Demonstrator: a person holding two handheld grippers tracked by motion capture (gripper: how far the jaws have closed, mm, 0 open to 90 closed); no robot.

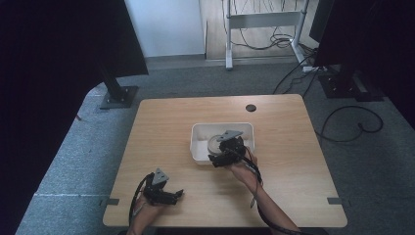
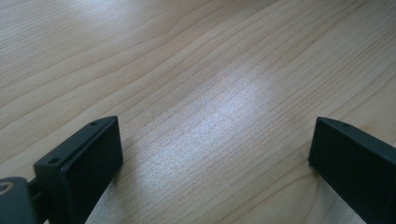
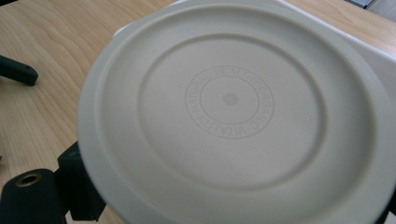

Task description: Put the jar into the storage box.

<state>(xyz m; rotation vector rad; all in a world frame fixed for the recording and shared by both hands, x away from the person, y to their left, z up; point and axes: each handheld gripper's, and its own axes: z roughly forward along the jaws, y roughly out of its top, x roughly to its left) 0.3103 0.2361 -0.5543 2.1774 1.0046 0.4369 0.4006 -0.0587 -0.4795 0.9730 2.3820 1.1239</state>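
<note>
A light wooden desk (image 1: pixel 171 127) with rounded corners and a dark round cable hole near its far edge stands on grey carpet. Past the desk are a white wall, the legs of a white metal frame and loose black cables on the floor; dark stands rise at both sides.

The left claw (image 1: pixel 169 195) lies low over the desk's near left part, held in the person's left hand (image 1: pixel 142 213), its jaws pointing toward the right. In the left gripper view its jaws (image 2: pixel 215 154) stand wide apart, released, with bare wood grain between them.

The right claw (image 1: pixel 221 155) is held out from the person's right hand (image 1: pixel 242 171), at the near edge of a white rectangular plastic tub (image 1: pixel 200 147) that sits mid-desk, just ahead of that claw. In the right gripper view a round cream plastic lid (image 3: pixel 233 116) with raised lettering ringed at its centre sits right in front of the camera, its flat face toward the lens, the tub's white corner behind it. A black jaw shows at the lid's lower left edge, and the claw appears to be grasping the lid.
</note>
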